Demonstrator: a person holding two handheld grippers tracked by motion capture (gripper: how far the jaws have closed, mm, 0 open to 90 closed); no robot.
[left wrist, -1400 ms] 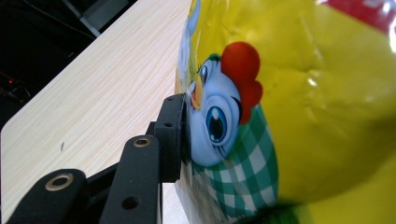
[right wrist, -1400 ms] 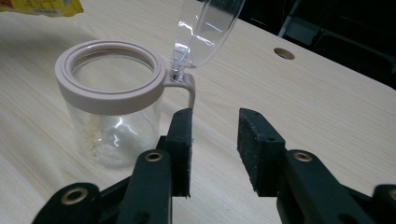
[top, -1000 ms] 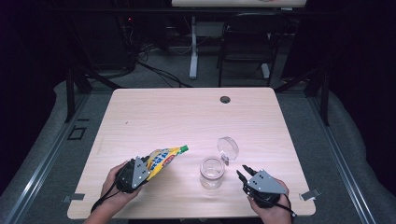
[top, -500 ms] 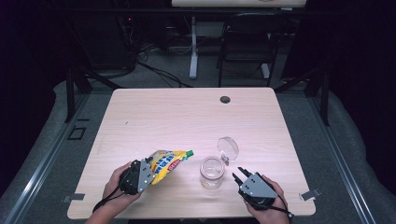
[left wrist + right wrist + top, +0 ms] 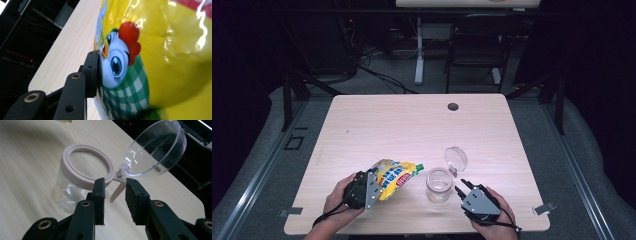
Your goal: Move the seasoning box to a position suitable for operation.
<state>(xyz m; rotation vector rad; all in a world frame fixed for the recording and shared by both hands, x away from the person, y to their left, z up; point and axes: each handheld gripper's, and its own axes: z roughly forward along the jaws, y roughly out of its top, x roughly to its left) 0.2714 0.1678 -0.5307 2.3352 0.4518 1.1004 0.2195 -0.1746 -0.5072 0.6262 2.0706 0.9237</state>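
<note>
Wooden table [image 5: 412, 125] seen from above, with a person's two hands at its near edge, each holding a gripper. The left gripper [image 5: 371, 186] has its jaws clamped on a yellow snack bag [image 5: 396, 176] printed with a cartoon chicken, held tilted just left of a clear jar [image 5: 438, 184]. The right gripper [image 5: 460, 186] sits just right of the jar, its jaws narrowly parted around the jar's hinge tab beneath the flipped-open clear lid [image 5: 456, 159].

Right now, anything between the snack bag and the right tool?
Yes: the clear jar, lid hinged open, stands between the snack bag and the right tool, seen in the high view.
</note>
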